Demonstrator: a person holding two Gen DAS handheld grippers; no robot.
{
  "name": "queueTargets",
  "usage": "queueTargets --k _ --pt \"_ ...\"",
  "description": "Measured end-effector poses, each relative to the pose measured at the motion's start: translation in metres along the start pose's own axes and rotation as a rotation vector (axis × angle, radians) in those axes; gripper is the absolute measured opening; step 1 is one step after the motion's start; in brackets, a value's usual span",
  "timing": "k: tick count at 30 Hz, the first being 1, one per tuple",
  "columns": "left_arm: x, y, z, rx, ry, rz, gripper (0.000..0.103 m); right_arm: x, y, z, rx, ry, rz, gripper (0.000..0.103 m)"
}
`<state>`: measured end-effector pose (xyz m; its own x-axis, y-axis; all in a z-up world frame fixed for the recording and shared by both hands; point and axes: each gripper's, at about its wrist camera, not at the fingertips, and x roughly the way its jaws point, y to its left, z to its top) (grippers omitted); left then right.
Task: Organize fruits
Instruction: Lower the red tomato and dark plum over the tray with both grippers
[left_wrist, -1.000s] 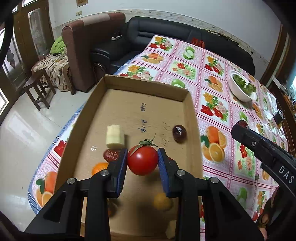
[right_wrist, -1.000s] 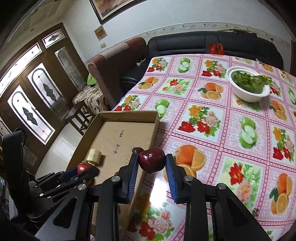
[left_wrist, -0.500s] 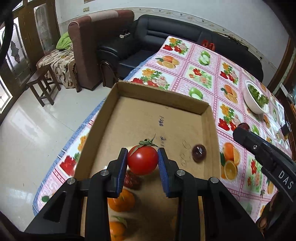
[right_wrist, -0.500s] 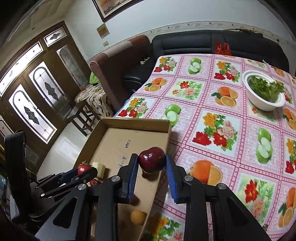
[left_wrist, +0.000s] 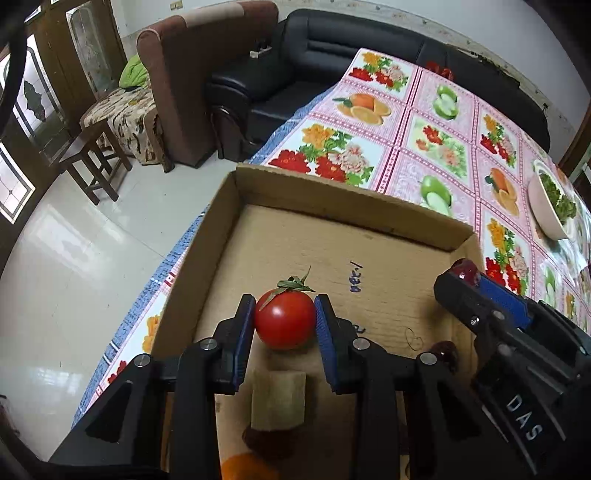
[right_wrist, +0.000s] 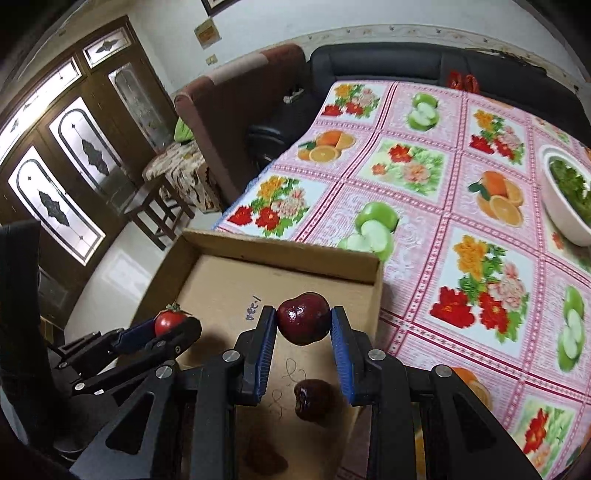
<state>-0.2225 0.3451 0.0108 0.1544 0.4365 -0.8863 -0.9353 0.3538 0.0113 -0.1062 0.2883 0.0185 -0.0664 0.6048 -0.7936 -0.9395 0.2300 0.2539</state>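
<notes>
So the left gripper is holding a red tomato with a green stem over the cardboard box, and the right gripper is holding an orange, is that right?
Not quite. The right gripper is shut on a dark red plum-like fruit, not an orange, as the right wrist view shows. The rest holds: the left gripper grips the red tomato with a green stem over the brown cardboard box.

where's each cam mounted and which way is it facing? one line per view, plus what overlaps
Left wrist: sits on the left claw, looks steeply down along its fingers into the cardboard box; its claw grips a tomato; the right claw shows alongside.
Right wrist: sits on the right claw, looks down at the box's corner and the tablecloth; grips a dark red fruit.
Shared: box, tomato, white bowl, both claws.
</notes>
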Motion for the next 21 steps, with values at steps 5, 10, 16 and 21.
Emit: queueTargets --k 5,10,16,21 --pt "0.007 0.000 0.002 0.005 0.015 -0.001 0.031 0.010 0.001 -0.001 -0.011 0.015 -0.006 0.030" --pt "0.011 0.000 0.006 0.003 0.024 -0.001 0.031 0.018 0.004 -0.001 -0.027 0.028 -0.012 0.030" --pt "0.013 -0.001 0.008 0.007 0.027 0.004 0.031 0.025 0.005 -0.004 -0.030 0.050 -0.012 0.030" --pt "0.018 0.000 0.009 0.003 0.041 0.009 0.031 0.028 0.006 -0.005 -0.036 0.061 -0.015 0.030"
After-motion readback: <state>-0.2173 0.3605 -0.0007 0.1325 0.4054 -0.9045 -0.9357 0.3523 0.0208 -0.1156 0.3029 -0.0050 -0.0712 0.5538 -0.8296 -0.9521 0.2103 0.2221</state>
